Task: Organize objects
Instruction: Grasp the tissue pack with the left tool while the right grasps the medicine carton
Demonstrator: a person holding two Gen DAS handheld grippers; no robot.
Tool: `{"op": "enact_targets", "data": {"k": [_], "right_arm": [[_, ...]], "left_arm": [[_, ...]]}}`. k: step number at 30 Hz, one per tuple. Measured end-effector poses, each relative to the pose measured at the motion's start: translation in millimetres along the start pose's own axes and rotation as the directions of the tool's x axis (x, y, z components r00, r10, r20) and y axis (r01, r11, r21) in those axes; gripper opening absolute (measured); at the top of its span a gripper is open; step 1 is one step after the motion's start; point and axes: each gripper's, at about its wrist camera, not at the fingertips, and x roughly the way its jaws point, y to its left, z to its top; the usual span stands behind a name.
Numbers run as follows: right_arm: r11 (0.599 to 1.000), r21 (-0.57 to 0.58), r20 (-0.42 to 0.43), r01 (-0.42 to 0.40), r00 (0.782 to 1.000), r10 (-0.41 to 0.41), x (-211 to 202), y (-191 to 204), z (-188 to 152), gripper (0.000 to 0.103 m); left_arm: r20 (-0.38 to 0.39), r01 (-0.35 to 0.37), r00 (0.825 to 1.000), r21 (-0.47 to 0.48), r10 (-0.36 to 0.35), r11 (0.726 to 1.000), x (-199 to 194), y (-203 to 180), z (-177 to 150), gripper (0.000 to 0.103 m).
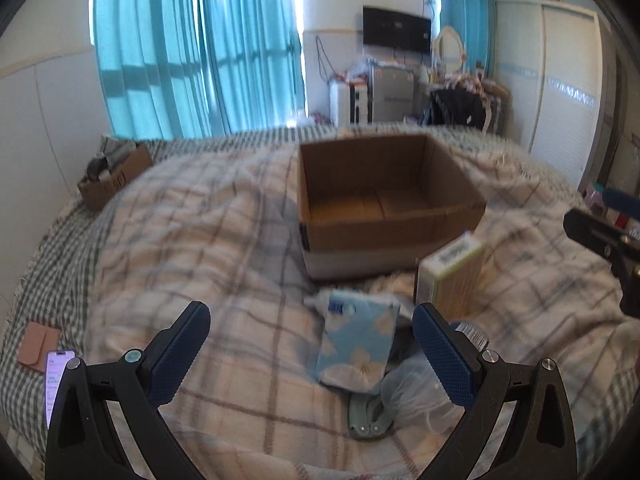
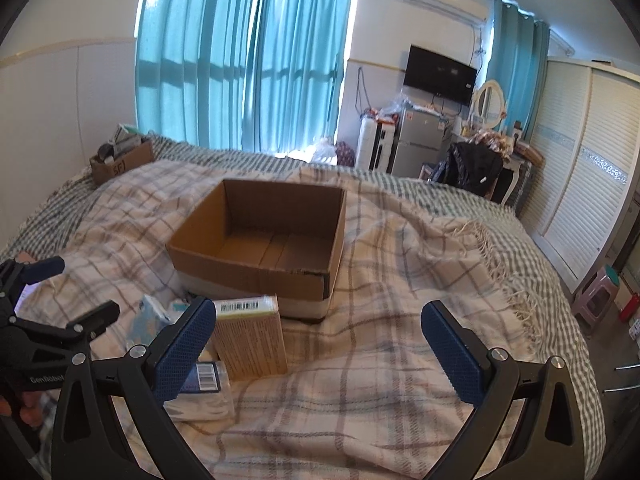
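An open, empty cardboard box (image 1: 384, 200) stands on the plaid blanket in the middle of the bed; it also shows in the right wrist view (image 2: 260, 240). In front of it lie a blue flowered tissue pack (image 1: 358, 344), an upright yellow-brown carton (image 1: 452, 276) (image 2: 250, 336), a clear plastic bag (image 1: 416, 392) and a grey-green tool (image 1: 366, 420). My left gripper (image 1: 312, 328) is open, the tissue pack between its fingers, just above the pile. My right gripper (image 2: 320, 328) is open and empty, to the right of the carton.
A small cardboard box (image 1: 116, 176) with odds and ends sits at the bed's far left corner. A phone (image 1: 56, 380) and a pink card case (image 1: 38, 346) lie at the left edge. A wardrobe (image 2: 580, 184) stands on the right, a stool (image 2: 596, 300) beside the bed.
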Motion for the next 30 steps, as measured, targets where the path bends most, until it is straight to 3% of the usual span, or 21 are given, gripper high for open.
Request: {"op": "enact_targets", "data": {"k": [6, 8, 9, 10, 12, 14, 19, 26, 28, 29, 30], "right_arm": [[0.999, -0.02, -0.077, -0.04, 0.996, 0.039, 39, 5, -12, 0.103], [0.998, -0.025, -0.095, -0.055, 0.994, 0.053, 49, 8, -13, 0.103], [0.998, -0.028, -0.101, -0.059, 0.993, 0.056, 53, 10, -14, 0.103], [0.997, -0.03, -0.108, -0.065, 0.992, 0.061, 58, 12, -15, 0.103], [0.995, -0.027, -0.124, -0.092, 0.988, 0.088, 63, 18, -16, 0.103], [0.993, -0.028, -0.138, -0.112, 0.985, 0.107, 68, 23, -16, 0.103], [0.99, -0.059, -0.163, -0.127, 0.98, 0.116, 80, 45, -11, 0.103], [0.989, -0.067, -0.259, -0.136, 0.959, 0.114, 116, 59, -9, 0.102], [0.988, -0.057, -0.288, -0.141, 0.95, 0.119, 129, 60, -11, 0.094], [0.988, -0.05, -0.302, -0.147, 0.945, 0.125, 134, 59, -13, 0.08], [0.986, -0.047, -0.311, -0.157, 0.941, 0.135, 137, 58, -14, 0.074]], "left_arm": [[-0.1, 0.018, 0.995, 0.058, -0.012, 0.998, 32, -18, -9, 0.099], [-0.136, 0.038, 0.99, 0.059, -0.03, 0.997, 41, -17, -10, 0.075], [-0.157, 0.064, 0.986, 0.053, -0.055, 0.997, 45, -16, -13, 0.051], [-0.166, 0.088, 0.983, 0.042, -0.08, 0.995, 46, -14, -14, 0.034], [-0.154, 0.119, 0.981, 0.017, -0.115, 0.993, 40, -9, -14, 0.026], [-0.132, 0.103, 0.986, 0.011, -0.1, 0.995, 31, -3, -8, 0.019], [-0.069, 0.003, 0.998, 0.083, 0.003, 0.997, 15, 3, -2, 0.015], [-0.116, 0.089, 0.99, 0.04, -0.084, 0.995, 21, 15, -2, 0.019], [-0.14, 0.098, 0.986, 0.041, -0.091, 0.994, 27, 13, -3, 0.035], [-0.147, 0.095, 0.985, 0.037, -0.088, 0.995, 30, 13, -4, 0.044], [-0.155, 0.091, 0.984, 0.031, -0.085, 0.995, 33, 13, -4, 0.061]]}}
